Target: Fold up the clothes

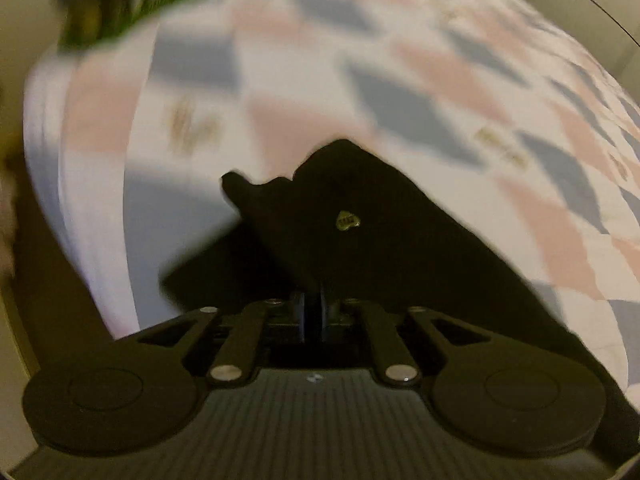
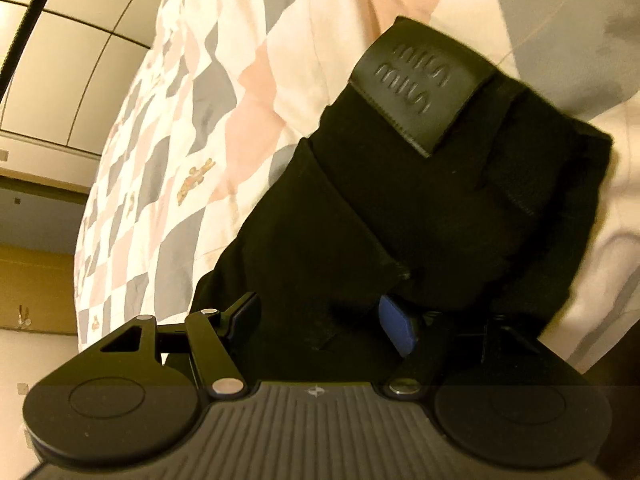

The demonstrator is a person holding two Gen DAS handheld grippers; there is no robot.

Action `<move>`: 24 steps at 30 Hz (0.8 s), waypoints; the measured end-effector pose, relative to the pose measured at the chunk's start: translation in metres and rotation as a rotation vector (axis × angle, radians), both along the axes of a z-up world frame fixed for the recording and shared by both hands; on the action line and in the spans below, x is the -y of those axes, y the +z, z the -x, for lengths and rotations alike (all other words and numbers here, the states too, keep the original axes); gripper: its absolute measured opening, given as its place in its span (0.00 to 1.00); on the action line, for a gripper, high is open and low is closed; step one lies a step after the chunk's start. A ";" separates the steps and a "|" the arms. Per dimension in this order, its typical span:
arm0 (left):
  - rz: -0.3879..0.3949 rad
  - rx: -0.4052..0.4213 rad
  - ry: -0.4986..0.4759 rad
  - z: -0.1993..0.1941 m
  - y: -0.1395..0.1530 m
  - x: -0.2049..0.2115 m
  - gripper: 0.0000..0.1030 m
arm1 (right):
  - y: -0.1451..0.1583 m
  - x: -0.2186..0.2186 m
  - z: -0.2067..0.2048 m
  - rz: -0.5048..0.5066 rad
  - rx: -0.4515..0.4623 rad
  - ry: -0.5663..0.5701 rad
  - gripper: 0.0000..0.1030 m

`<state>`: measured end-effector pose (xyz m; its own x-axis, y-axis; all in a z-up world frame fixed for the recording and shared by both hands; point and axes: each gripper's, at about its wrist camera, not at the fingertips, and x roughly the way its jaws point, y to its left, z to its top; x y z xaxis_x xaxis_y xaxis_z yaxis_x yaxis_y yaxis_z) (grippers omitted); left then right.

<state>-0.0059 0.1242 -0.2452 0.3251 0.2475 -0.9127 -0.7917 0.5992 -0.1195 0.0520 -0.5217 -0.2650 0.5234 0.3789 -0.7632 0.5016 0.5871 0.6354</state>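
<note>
Basically soft, limp, light black garment (image 1: 360,216) on the quilted bed (image 1: 280,60), draped ahead of both claws. Left claw (image 1: 311,306) pinched tight on a fabric edge; right claw (image 2: 320,316) wide, blue pads apart, cloth bunched between, not clamped. Stiff embossed leather patch (image 2: 420,92) ahead of it; best grip judged at hems or corners.

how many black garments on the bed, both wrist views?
1. The black garment lies on the checkered bedspread, pinched by the left gripper, lying between the right gripper's jaws. More may be hidden.
</note>
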 end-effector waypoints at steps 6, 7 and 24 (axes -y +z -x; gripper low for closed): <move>0.094 0.134 0.103 0.014 -0.009 -0.006 0.26 | 0.004 0.018 0.014 -0.004 0.057 0.016 0.66; 0.082 0.123 0.088 0.012 -0.008 -0.004 0.26 | 0.004 0.023 0.019 0.006 0.059 0.005 0.66; -0.030 0.067 -0.160 0.000 -0.005 0.020 0.05 | -0.020 0.102 0.024 -0.002 0.087 -0.257 0.17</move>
<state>-0.0062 0.1044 -0.2501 0.4222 0.2142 -0.8808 -0.6765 0.7212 -0.1489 0.0277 -0.6240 -0.2852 0.6662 0.2260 -0.7107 0.5778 0.4462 0.6834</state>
